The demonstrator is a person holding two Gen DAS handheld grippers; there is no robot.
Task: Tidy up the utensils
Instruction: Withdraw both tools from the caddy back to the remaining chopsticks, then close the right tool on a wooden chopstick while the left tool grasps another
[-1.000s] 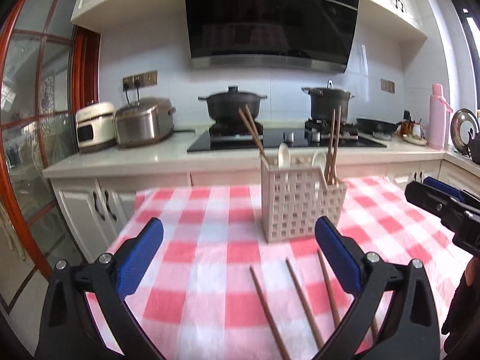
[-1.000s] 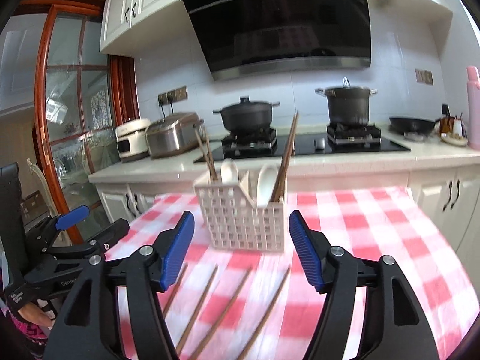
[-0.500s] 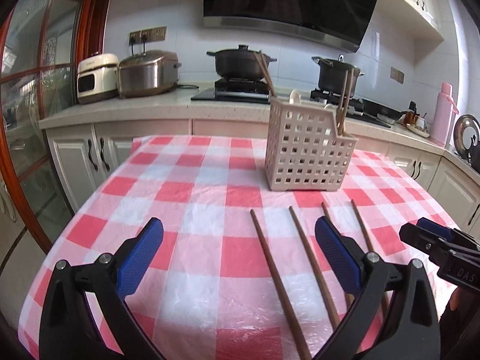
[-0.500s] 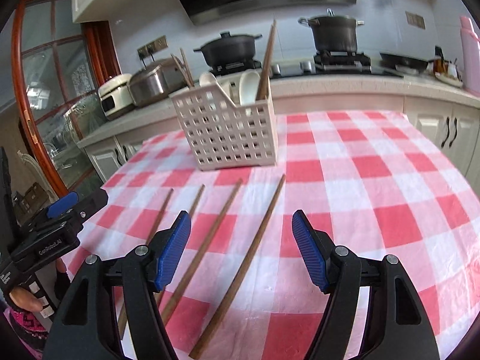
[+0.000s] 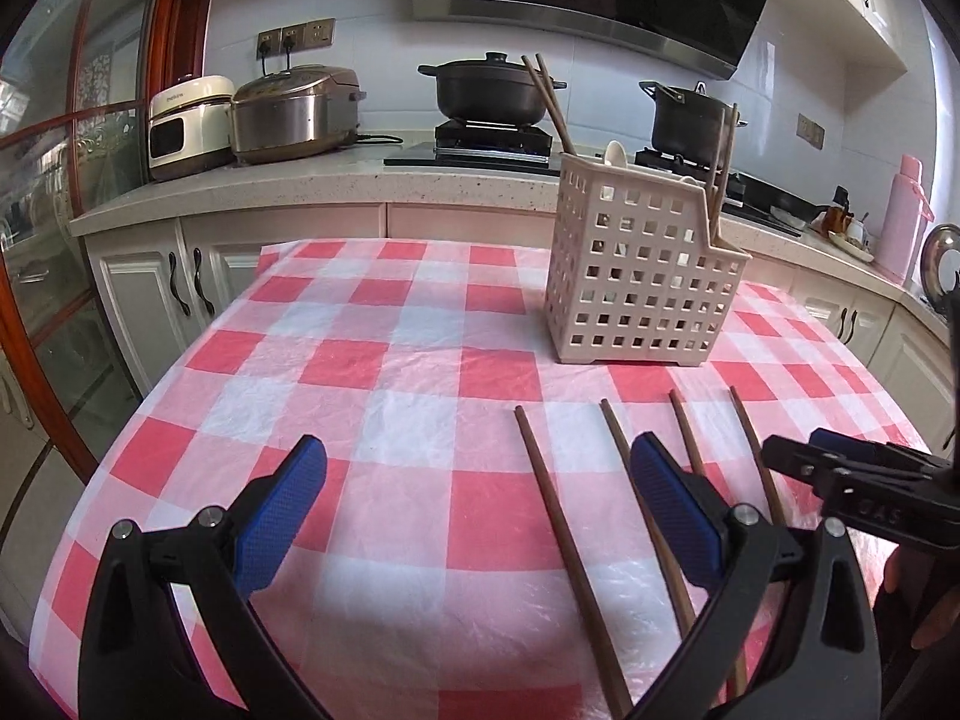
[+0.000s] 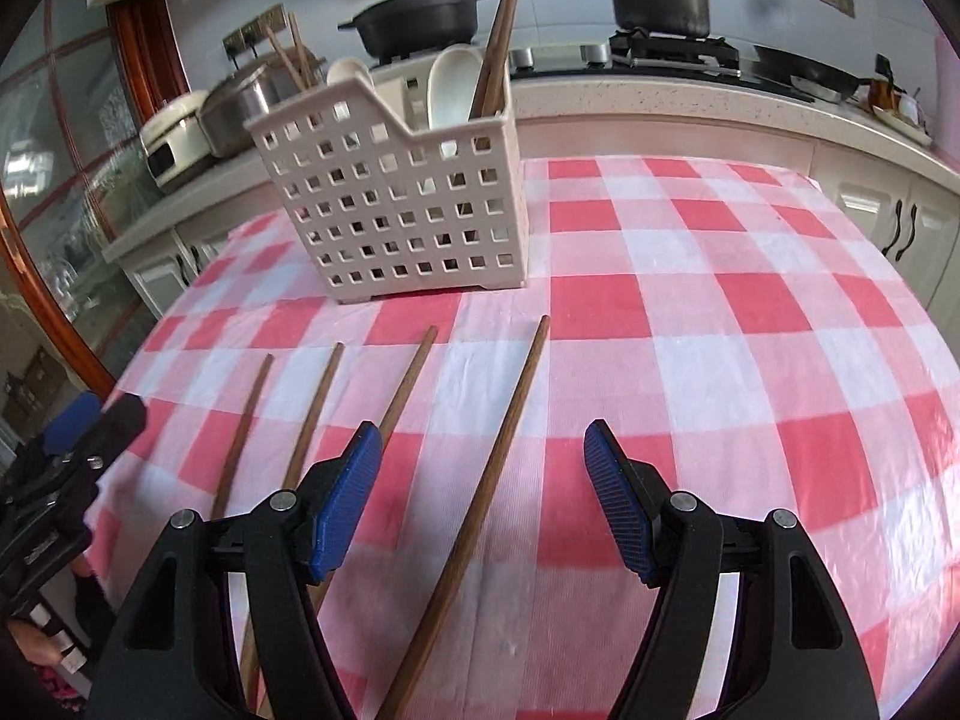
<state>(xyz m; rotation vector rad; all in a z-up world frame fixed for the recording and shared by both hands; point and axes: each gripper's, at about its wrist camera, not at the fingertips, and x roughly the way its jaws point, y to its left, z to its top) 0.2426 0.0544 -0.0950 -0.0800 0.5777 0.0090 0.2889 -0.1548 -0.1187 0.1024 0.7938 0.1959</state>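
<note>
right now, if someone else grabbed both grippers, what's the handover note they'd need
Left gripper: open, empty, above bare tablecloth, left of the loose chopsticks.
Right gripper: open, empty, jaws either side of the rightmost chopstick, not gripping it.
Things: four wooden chopsticks lie side by side on the cloth in front of the white caddy. The caddy stands upright and already holds some chopsticks and white spoons.
Done: part of the utensils are in the caddy.
Left: pick up the four loose chopsticks and stand them in the caddy. The rightmost one looks the natural first grab.
</note>
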